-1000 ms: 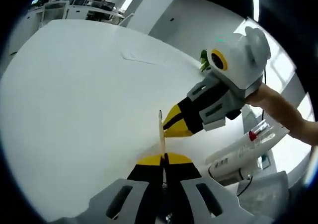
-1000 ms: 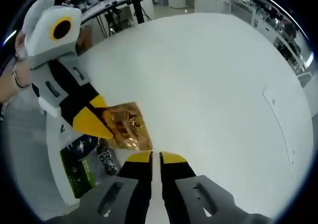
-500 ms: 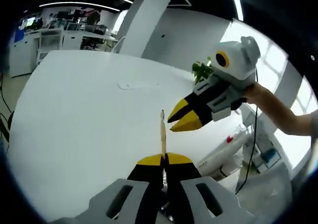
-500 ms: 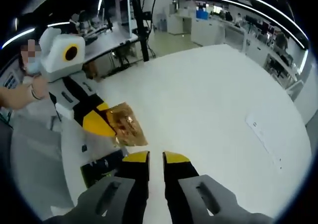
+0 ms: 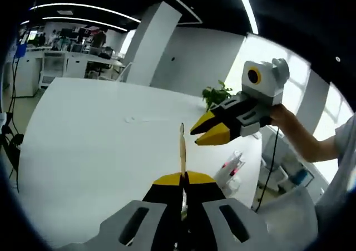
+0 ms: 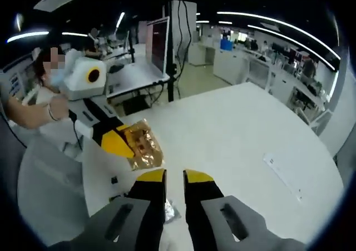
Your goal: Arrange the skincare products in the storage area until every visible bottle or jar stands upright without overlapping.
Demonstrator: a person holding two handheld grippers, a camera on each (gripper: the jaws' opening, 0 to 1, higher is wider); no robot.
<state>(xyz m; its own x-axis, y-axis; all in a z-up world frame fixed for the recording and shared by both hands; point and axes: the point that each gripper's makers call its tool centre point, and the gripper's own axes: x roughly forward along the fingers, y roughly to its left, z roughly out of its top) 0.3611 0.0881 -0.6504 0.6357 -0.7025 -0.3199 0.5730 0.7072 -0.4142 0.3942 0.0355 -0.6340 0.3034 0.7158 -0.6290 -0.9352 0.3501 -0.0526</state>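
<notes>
In the left gripper view, our left gripper (image 5: 182,178) has its fingers clenched on a thin gold sachet (image 5: 181,151), seen edge-on as a narrow strip rising toward 12 o'clock. We hold it well above the white desk (image 5: 83,151), probably so that it can be carried clear of the other products. At 2 o'clock the right gripper (image 5: 214,129) hovers with its yellow fingers slightly parted and nothing between them. Below it, near the desk's edge at 4 o'clock, lies a clear tube with a red cap (image 5: 231,167), on its side, so it is not yet upright.

In the right gripper view, our own fingers (image 6: 196,178) stand a little apart, released, with nothing in them. At 10 o'clock the left gripper's yellow tips pinch the gold sachet (image 6: 142,147) by its edge, its flat face turned toward us. Something crinkled and silvery (image 6: 169,212) peeks beside our fingers; we cannot tell what it is. The desk (image 6: 239,134) stretches away toward 1 o'clock.
</notes>
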